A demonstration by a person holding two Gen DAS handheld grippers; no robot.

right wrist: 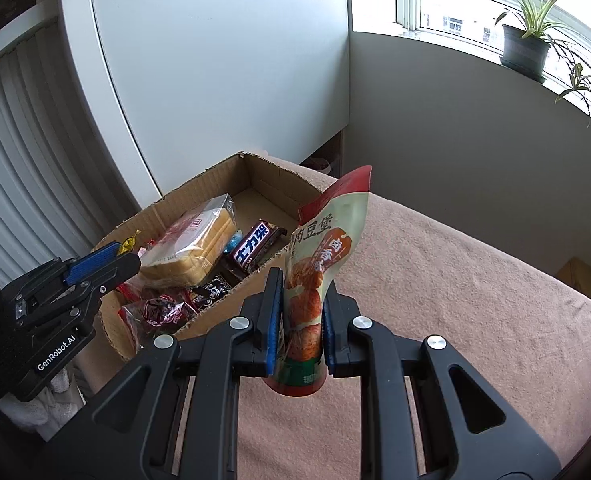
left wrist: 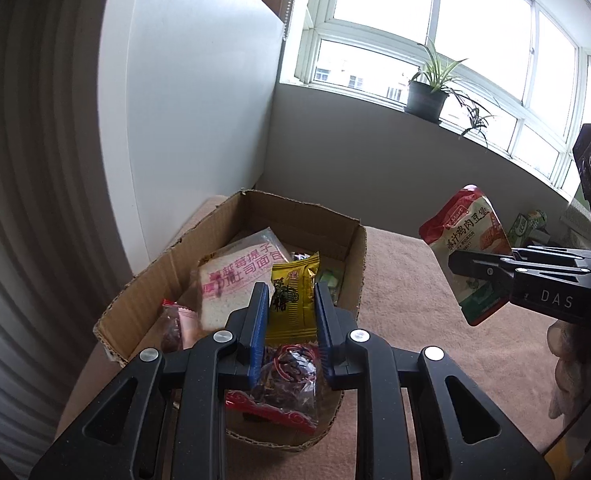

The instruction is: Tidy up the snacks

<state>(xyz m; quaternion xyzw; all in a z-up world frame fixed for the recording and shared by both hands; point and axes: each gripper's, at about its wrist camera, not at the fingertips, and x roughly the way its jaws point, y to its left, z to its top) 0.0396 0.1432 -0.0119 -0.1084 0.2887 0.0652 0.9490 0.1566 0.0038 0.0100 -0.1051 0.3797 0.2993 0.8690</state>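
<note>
An open cardboard box stands on a pinkish-brown cloth. It holds a bag of sliced bread, a dark chocolate bar and a clear packet of red dates. Above the box, my left gripper is shut on a yellow snack packet, with only a gold tip showing in the right wrist view. Right of the box, in the air, my right gripper is shut on a red, white and green pouch, gripped at its lower half.
The cloth stretches to the right of the box. A tall white panel rises right behind the box. A potted plant sits on the windowsill. Small green boxes stand at the far right. A gloved hand holds the right gripper.
</note>
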